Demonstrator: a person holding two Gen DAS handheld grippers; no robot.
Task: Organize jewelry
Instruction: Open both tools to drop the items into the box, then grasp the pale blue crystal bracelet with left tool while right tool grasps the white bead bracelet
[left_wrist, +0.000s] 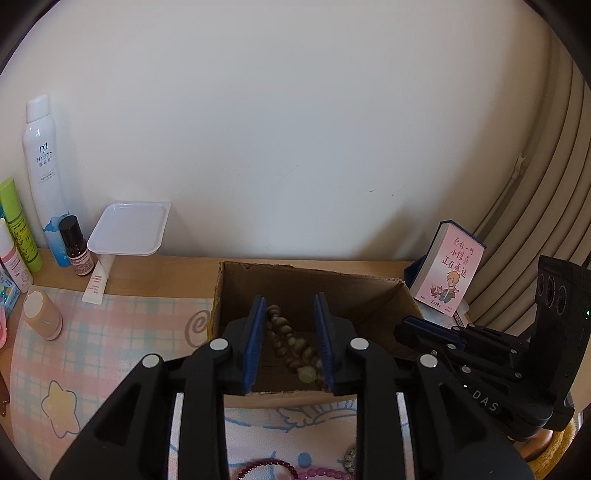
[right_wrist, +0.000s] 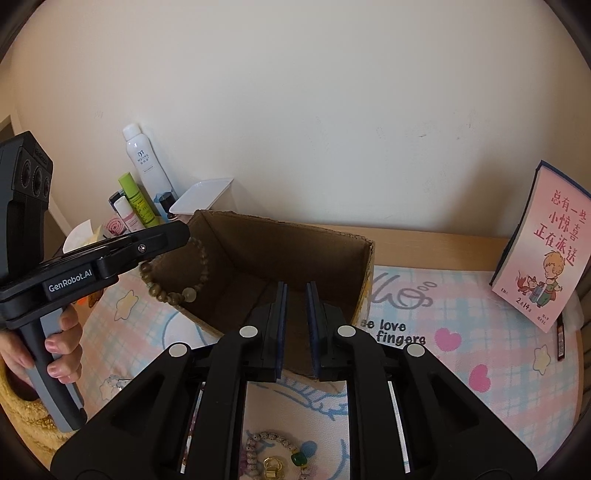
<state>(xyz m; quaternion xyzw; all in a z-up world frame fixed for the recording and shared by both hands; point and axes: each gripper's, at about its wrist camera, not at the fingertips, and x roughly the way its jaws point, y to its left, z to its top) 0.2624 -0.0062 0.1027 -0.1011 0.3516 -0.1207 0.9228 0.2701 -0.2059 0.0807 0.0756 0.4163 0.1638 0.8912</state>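
We are holding the bracelet (right_wrist: 173, 273) over the box (left_wrist: 369, 291) rim, hanging off the left gripper (left_wrist: 290, 332), jaws parted. Right gripper (right_wrist: 295, 325) idling, jaws slightly apart, empty. We're aiming to release well inside.

the cardboard box (right_wrist: 280, 258) stands on the mat (right_wrist: 461, 317) at the centre, its far wall near the back edge of the desk (right_wrist: 436, 236). from the box, the small tray (left_wrist: 127, 229) sits at ten o'clock against the wall, with the spray can (left_wrist: 42, 173) and bottles (left_wrist: 75, 245) further left of it. the calendar block (right_wrist: 543, 243) leans at two o'clock, well apart from the box. a bead bracelet (right_wrist: 173, 275) hangs over the box's left wall. at six o'clock, before the box, more bracelets (right_wrist: 273, 448) lie on the mat.
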